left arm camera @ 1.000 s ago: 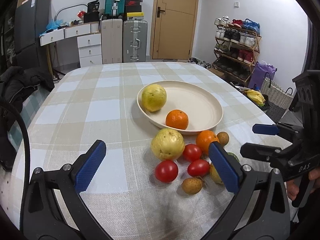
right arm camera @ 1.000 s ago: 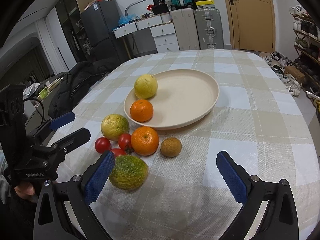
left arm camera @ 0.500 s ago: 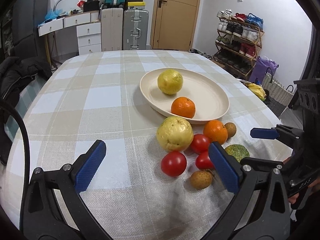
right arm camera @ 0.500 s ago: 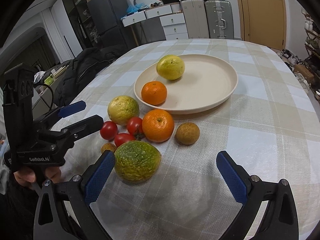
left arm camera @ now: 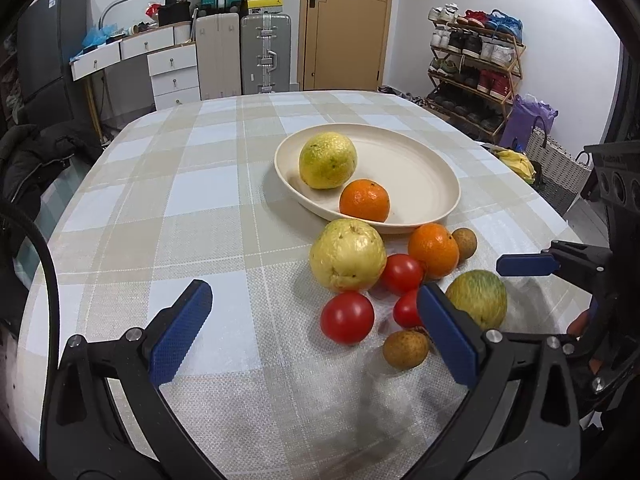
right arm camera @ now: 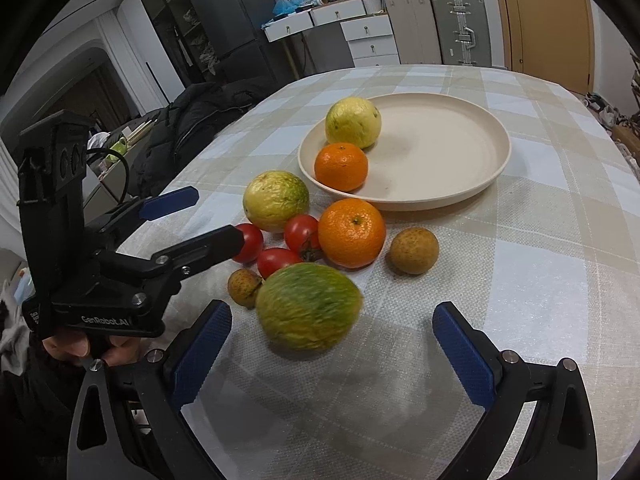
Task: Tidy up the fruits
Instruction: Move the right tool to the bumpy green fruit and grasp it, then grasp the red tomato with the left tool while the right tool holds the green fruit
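A cream plate (left arm camera: 432, 168) (right arm camera: 472, 148) holds a yellow-green guava (left arm camera: 327, 159) (right arm camera: 353, 122) and an orange (left arm camera: 364, 200) (right arm camera: 341, 166). On the cloth beside it lie a pale guava (left arm camera: 347, 255) (right arm camera: 276, 201), an orange (left arm camera: 434, 250) (right arm camera: 352, 233), three tomatoes (left arm camera: 347, 317) (right arm camera: 302, 232), two small brown fruits (left arm camera: 406, 349) (right arm camera: 414, 250) and a green-yellow guava (left arm camera: 476, 299) (right arm camera: 308, 306). My left gripper (left arm camera: 316, 336) is open, just short of the front tomato. My right gripper (right arm camera: 332, 354) is open, just short of the green-yellow guava.
The checked tablecloth (left arm camera: 180, 184) covers an oval table. A black jacket (right arm camera: 192, 120) hangs at the table's left edge. Suitcases (left arm camera: 264, 54), drawers and a shoe rack (left arm camera: 476, 64) stand beyond the table.
Both grippers have moved forward and closer to the loose fruit. The green-yellow guava now lies close in front of the right gripper's open fingers.
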A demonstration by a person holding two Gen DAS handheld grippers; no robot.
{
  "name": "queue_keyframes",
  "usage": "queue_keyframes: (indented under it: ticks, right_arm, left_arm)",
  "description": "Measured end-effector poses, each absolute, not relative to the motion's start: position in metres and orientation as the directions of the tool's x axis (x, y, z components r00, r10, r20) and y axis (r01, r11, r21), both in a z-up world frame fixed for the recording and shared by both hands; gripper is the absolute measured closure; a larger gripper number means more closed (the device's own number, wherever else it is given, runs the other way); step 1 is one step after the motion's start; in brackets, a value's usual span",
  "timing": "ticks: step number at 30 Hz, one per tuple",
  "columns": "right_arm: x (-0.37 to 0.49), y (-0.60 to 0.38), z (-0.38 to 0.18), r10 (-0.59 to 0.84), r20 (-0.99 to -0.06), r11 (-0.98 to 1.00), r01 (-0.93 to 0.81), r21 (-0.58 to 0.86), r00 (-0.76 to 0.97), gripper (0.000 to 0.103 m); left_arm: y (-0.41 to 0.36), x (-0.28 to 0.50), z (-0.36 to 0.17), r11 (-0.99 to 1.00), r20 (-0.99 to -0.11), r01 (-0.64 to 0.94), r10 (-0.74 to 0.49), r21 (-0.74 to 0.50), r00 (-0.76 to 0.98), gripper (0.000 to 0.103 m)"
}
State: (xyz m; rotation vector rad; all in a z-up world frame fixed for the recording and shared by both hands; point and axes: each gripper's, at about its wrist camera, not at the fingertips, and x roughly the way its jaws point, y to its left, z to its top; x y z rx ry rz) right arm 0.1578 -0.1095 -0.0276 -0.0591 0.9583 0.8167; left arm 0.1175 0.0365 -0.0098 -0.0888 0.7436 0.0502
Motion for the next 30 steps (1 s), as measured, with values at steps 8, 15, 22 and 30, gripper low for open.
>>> queue_keyframes:
  ticks: [8,15,22,30]
  right_arm:
    - [0.158,-0.106,-0.030,0.611,-0.730,0.690,-0.657,0.304,0.305,0.009]
    - [0.154,-0.099,-0.032,0.608,-0.738,0.679,-0.674,0.291,0.293,0.023]
    - [0.154,-0.100,-0.031,0.606,-0.736,0.686,-0.667,0.292,0.301,0.036]
    - [0.149,-0.107,-0.015,0.626,-0.682,0.690,-0.676,0.259,0.378,0.048]
  left_arm:
    - [0.039,0.122,-0.016,0.995,-0.703,-0.083,0.023,-0.052,0.710,0.001]
    - [0.041,0.124,-0.018,0.995,-0.712,-0.078,0.016,-0.055,0.702,0.001]
    - [0.042,0.126,-0.020,0.995,-0.716,-0.076,0.012,-0.058,0.698,0.001]
    - [0.042,0.127,-0.022,0.995,-0.726,-0.075,0.008,-0.061,0.688,0.001]
